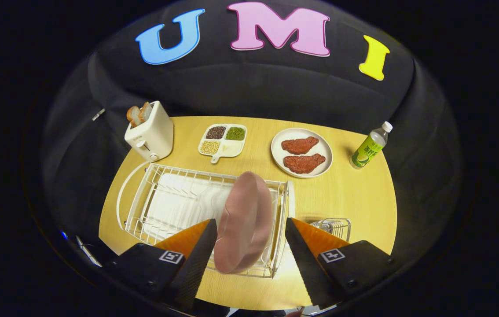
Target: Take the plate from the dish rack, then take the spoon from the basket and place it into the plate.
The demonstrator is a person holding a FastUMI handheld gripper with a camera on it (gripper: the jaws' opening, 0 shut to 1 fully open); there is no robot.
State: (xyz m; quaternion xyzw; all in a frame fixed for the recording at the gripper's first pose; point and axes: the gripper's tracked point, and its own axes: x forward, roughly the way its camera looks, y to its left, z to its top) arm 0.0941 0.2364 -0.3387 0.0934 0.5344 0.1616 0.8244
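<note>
The task has barely begun, as I judge it: the plate [245,222] stands on edge in the rack [152,207], not lifted out, and the spoon waits in the basket [335,228], too small to make out. My gripper [249,246] is spread wide, holding nothing. The plate sits between my fingers [199,251], close to the left one and apart from the right. The basket is on the bench [346,193] just beyond my right finger, beside the rack.

Black tool [249,240]; orange-backed textured fingers [201,251]; square markers on both blocks
</note>
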